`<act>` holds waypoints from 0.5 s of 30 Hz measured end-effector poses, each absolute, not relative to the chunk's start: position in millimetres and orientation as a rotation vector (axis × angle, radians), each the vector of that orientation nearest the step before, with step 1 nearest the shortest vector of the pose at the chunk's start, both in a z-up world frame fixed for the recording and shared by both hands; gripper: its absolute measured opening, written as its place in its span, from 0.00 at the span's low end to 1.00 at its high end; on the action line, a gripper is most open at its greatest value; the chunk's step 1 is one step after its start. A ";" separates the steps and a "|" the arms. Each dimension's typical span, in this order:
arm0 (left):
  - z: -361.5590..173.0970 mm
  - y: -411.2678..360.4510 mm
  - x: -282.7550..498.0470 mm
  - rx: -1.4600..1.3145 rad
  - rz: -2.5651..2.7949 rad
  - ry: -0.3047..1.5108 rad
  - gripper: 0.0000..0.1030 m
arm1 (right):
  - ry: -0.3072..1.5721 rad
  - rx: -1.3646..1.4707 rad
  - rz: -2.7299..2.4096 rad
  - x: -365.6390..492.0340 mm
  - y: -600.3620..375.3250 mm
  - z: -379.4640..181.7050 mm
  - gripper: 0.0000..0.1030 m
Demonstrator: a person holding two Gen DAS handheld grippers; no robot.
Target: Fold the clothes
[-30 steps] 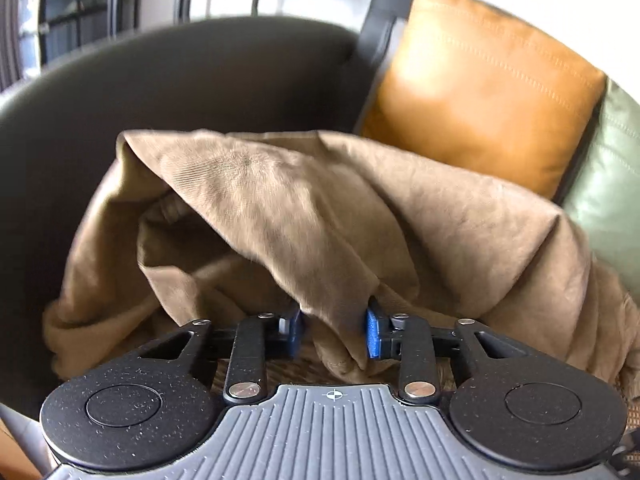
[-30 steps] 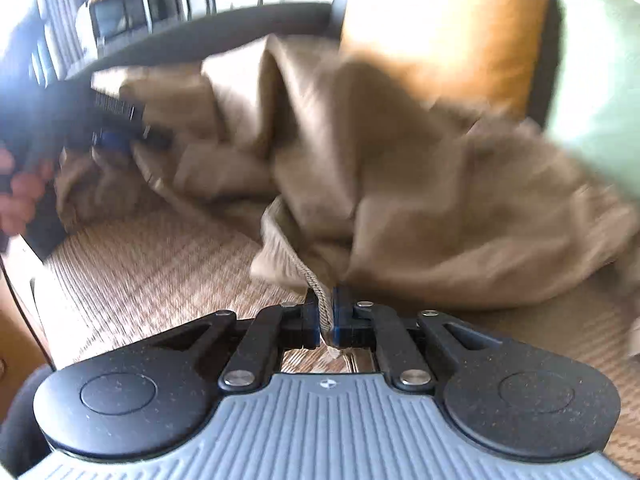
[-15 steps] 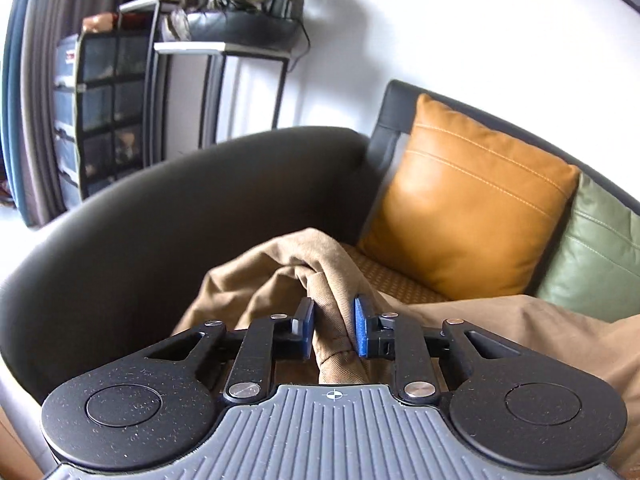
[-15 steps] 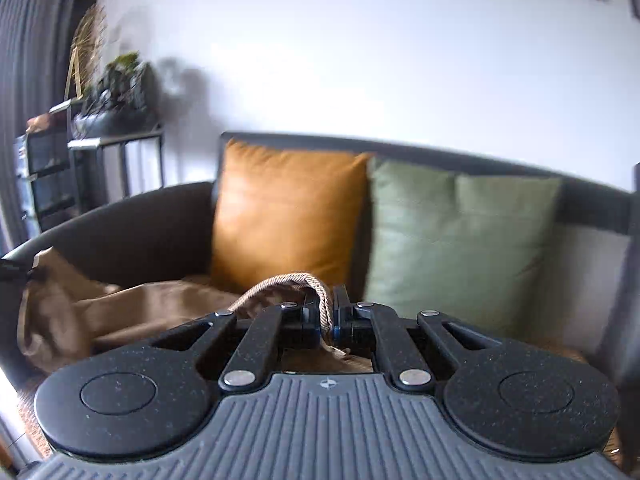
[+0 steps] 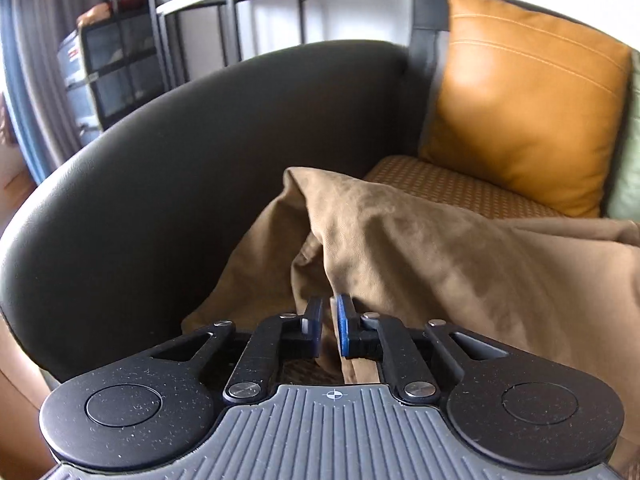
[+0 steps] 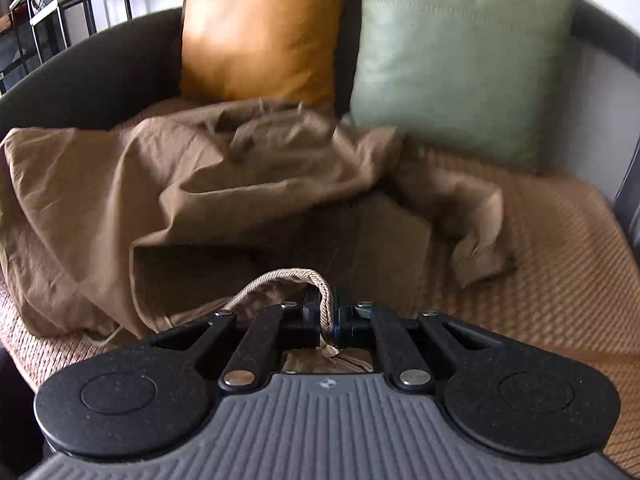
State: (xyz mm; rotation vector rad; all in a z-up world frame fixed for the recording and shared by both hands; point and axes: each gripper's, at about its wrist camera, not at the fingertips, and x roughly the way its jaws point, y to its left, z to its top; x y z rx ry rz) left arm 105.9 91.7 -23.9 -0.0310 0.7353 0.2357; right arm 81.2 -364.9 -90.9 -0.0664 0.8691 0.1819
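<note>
A brown garment (image 5: 420, 248) lies rumpled on the sofa seat; it also shows in the right wrist view (image 6: 200, 184), spread toward the left armrest. My left gripper (image 5: 329, 330) is shut on a fold of the garment's edge near the armrest. My right gripper (image 6: 331, 322) is shut on the garment's edge by a beige cord (image 6: 288, 278), which arches out to the left of the pads. Both grippers hold the cloth low over the seat.
The dark curved sofa armrest (image 5: 180, 184) rises at left. An orange cushion (image 5: 524, 96), also in the right wrist view (image 6: 260, 28), and a green cushion (image 6: 456, 52) lean on the backrest. The woven seat (image 6: 560, 264) extends right. Shelves (image 5: 120, 64) stand behind the sofa.
Both grippers came down from a raised position and the garment has dropped back onto the seat, spread wider. The left gripper's pads have closed tighter on the cloth.
</note>
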 end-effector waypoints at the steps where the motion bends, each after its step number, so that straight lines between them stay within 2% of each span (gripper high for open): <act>1: -19.3 88.5 99.1 -0.016 0.208 0.725 0.31 | 0.860 -0.067 0.185 81.5 -364.2 -88.2 0.06; 2: -14.2 84.2 90.2 0.004 0.186 0.708 0.44 | 0.851 -0.067 0.188 81.8 -363.4 -85.5 0.06; 4: -4.3 73.6 69.2 0.043 0.137 0.676 0.63 | 0.826 -0.061 0.196 80.6 -362.3 -77.2 0.07; 5: -0.3 67.6 57.6 0.055 0.104 0.669 0.66 | 0.808 -0.063 0.199 79.1 -360.7 -73.4 0.07; 10: -4.0 41.4 11.6 0.055 -0.050 0.736 0.76 | 0.768 -0.074 0.211 70.5 -363.8 -58.3 0.07; 15: -46.8 5.4 -14.3 0.143 -0.111 0.818 0.77 | 0.800 -0.052 0.205 62.5 -365.9 -69.9 0.10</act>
